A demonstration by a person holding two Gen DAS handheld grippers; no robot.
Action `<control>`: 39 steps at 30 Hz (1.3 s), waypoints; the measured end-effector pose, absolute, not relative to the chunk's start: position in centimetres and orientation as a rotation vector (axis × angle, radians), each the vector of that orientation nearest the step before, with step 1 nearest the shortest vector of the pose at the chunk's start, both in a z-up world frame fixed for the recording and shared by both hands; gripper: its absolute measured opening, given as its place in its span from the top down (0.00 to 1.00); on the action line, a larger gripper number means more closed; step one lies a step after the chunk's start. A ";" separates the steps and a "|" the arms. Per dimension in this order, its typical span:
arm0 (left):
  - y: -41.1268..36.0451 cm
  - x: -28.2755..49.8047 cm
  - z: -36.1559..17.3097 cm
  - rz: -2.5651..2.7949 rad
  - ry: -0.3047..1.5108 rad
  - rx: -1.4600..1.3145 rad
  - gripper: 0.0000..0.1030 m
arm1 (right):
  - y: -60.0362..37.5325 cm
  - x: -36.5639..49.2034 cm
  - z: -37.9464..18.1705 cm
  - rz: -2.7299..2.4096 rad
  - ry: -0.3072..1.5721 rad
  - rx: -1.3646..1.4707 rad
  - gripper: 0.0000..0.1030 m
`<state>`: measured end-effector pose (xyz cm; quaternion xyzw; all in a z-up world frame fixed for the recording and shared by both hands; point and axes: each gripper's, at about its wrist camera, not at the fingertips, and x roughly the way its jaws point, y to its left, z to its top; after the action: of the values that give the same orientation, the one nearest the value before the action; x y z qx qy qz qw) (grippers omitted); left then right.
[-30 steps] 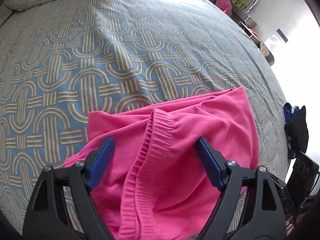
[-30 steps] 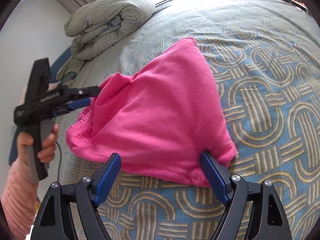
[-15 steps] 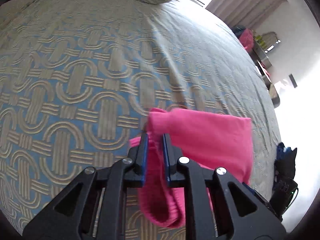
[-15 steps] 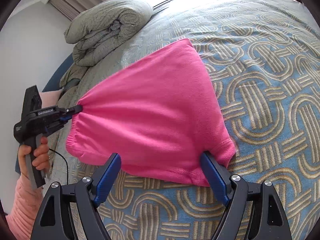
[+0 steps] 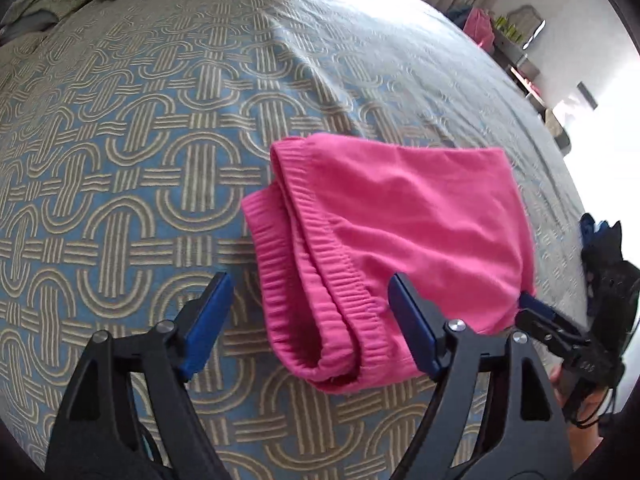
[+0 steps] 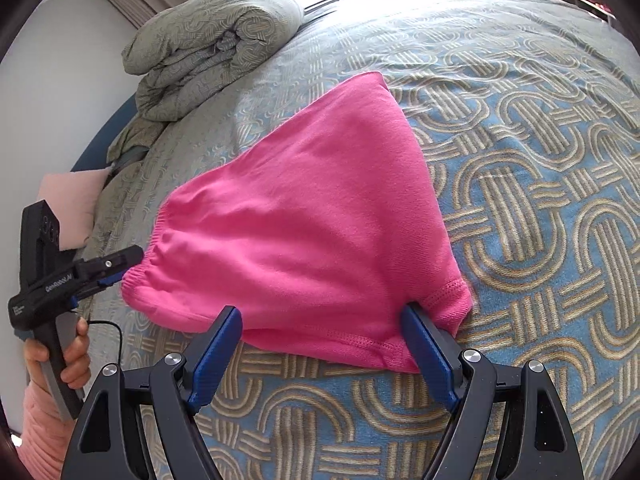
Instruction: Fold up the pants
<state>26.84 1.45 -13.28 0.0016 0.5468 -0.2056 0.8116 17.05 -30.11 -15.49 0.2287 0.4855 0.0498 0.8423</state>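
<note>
Both grippers' fingers (image 6: 428, 344) wide beside pants (image 6: 320, 220)

Your pants (image 6: 320, 216) lie folded on the bed (image 6: 540, 208), waistband (image 5: 320, 280) end toward your left gripper (image 5: 308, 320), hem end by your right gripper (image 6: 320, 344). Both sets of jaws stand apart at the near edge of the pants. The rolled duvet (image 6: 216, 44) sits behind the pants at the far end of the bed, and a pillow (image 6: 72, 204) lies to its left.
</note>
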 end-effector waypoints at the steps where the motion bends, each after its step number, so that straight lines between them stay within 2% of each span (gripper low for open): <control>1: 0.9 27.0 -14.1 -0.412 1.184 0.045 0.22 | -30.0 17.1 -15.4 0.101 1.030 0.479 0.19; 4: 0.3 27.5 -15.8 -0.382 1.214 0.063 0.21 | -29.9 17.3 -15.4 0.100 1.037 0.476 0.19; 12: 1.8 27.7 -14.9 -0.370 1.220 0.022 0.21 | -30.7 17.4 -15.1 0.123 1.053 0.501 0.21; 14: 2.1 27.7 -14.0 -0.384 1.202 0.003 0.21 | -31.4 17.6 -13.3 0.107 1.036 0.490 0.24; 17: 1.7 27.7 -12.9 -0.410 1.175 0.018 0.21 | -33.0 18.8 -9.7 0.075 0.937 0.434 0.24; 19: 1.2 28.3 -13.0 -0.390 1.173 0.062 0.21 | -33.9 21.3 -8.8 0.054 0.954 0.409 0.24; 24: 1.0 30.7 -15.2 -0.408 1.242 -0.007 0.21 | -35.5 27.3 -13.7 0.037 1.147 0.462 0.24; 28: 0.5 31.8 -16.0 -0.435 1.246 -0.053 0.21 | -34.5 27.3 -16.3 0.064 1.168 0.485 0.24; 29: 0.3 31.9 -16.0 -0.442 1.244 -0.052 0.21 | -34.0 27.2 -16.3 0.052 1.163 0.446 0.25; 30: 0.0 32.0 -16.0 -0.452 1.243 -0.051 0.21 | -33.4 27.1 -16.2 0.026 1.161 0.400 0.33; 32: -0.7 32.1 -15.9 -0.459 1.240 -0.042 0.26 | -32.0 27.1 -15.9 -0.035 1.170 0.286 0.40; 33: -1.1 32.0 -15.9 -0.465 1.241 -0.037 0.35 | -31.5 27.1 -15.8 -0.046 1.165 0.256 0.44; 35: -1.8 31.9 -15.7 -0.478 1.235 -0.028 0.45 | -30.8 27.2 -15.4 -0.071 1.154 0.242 0.59; 36: -2.2 31.8 -15.7 -0.486 1.229 -0.022 0.54 | -30.8 27.2 -15.2 -0.083 1.150 0.240 0.63; 37: -2.3 31.6 -15.5 -0.492 1.223 -0.015 0.60 | -30.7 27.1 -15.0 -0.089 1.144 0.243 0.73; 39: -2.7 31.5 -15.3 -0.493 1.208 0.010 0.66 | -30.7 26.8 -14.8 -0.094 1.132 0.255 0.83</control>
<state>31.52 -2.73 -15.26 0.0049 0.5621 -0.2293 0.7947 26.76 -30.72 -14.83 0.1202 0.5347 -0.0442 0.8353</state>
